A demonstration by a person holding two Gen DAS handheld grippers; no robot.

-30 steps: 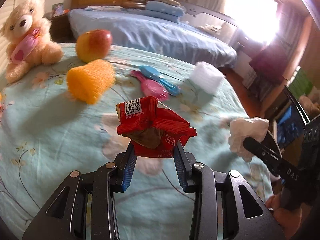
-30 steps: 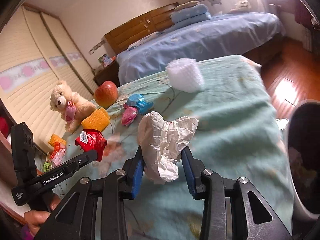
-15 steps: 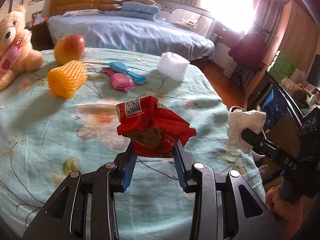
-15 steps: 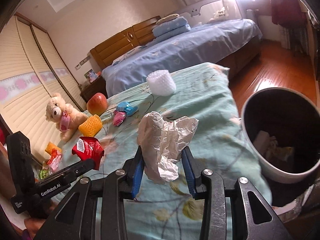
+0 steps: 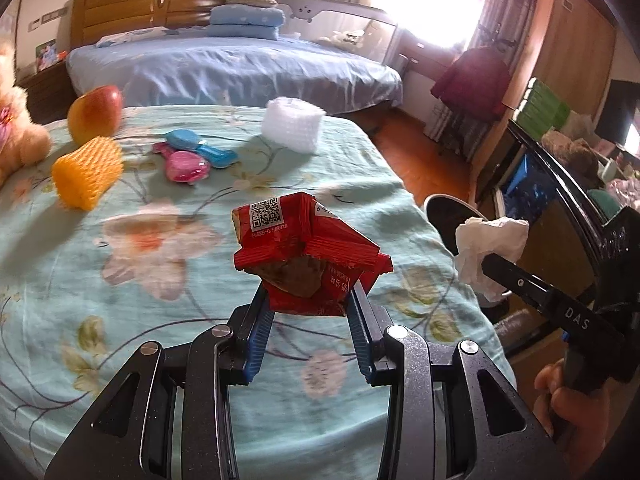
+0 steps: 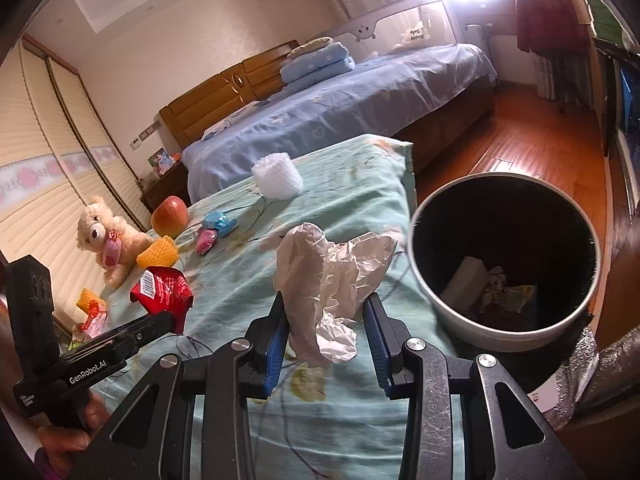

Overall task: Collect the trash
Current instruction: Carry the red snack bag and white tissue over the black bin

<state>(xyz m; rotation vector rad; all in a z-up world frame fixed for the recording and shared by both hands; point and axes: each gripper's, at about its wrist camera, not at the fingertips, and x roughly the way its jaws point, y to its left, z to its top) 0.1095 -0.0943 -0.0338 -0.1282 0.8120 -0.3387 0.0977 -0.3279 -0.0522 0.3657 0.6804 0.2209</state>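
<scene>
Gripping, left tool [image 5: 308, 312]: you clamp the torn red foil snack wrapper [image 5: 306, 258].
Right tool [image 6: 326, 336]: you pinch the crumpled white tissue [image 6: 328, 276] beside the round white-walled bin [image 6: 460, 316].

Crumpled paper [image 6: 332, 280] beside bin [image 6: 448, 308]

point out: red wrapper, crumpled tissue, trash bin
red wrapper [image 5: 308, 256]: left wrist view, middle of the pack.
crumpled tissue [image 6: 332, 276]: right wrist view, middle of the wad.
trash bin [image 6: 460, 316]: right wrist view, pale outer wall on the near side.
</scene>
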